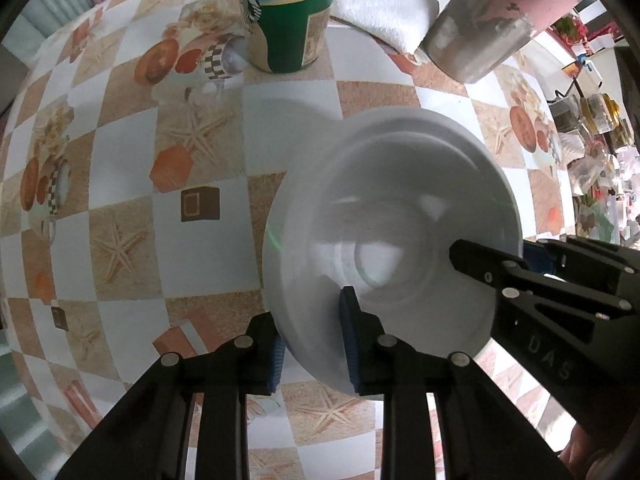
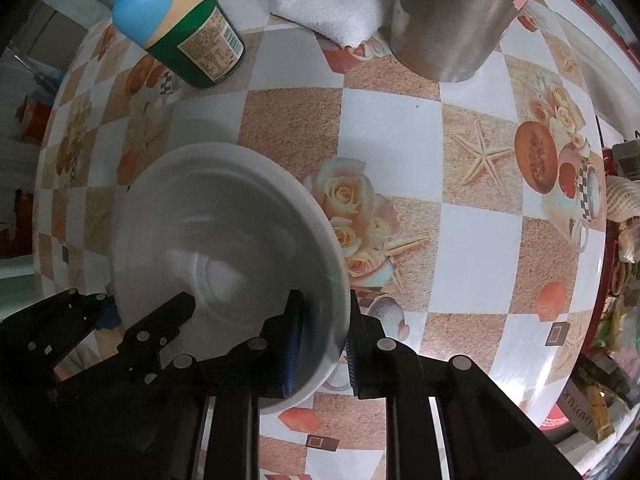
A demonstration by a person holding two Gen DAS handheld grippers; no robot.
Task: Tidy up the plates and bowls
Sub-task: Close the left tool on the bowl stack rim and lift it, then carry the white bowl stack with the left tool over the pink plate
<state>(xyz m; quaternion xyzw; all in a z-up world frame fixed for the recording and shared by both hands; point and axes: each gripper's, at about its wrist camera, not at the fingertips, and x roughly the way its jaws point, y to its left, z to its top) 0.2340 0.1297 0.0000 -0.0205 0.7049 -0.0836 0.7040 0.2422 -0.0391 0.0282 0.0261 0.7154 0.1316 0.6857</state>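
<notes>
A white bowl (image 1: 384, 216) is held above the patterned tablecloth, gripped on both sides. My left gripper (image 1: 312, 344) is shut on its near-left rim, one finger inside and one outside. My right gripper (image 2: 324, 344) is shut on the opposite rim of the same bowl (image 2: 216, 232). In the left wrist view the right gripper's fingers (image 1: 480, 260) reach in from the right. In the right wrist view the left gripper's fingers (image 2: 168, 316) show at the lower left. The bowl looks empty; whether another dish sits under it I cannot tell.
A blue and green Starbucks bottle (image 1: 288, 12) stands at the back, also in the right wrist view (image 2: 180, 28). A folded white towel (image 1: 384, 4) and a steel cup (image 1: 492, 24) stand beyond the bowl. Clutter lines the table's right edge (image 2: 624, 240).
</notes>
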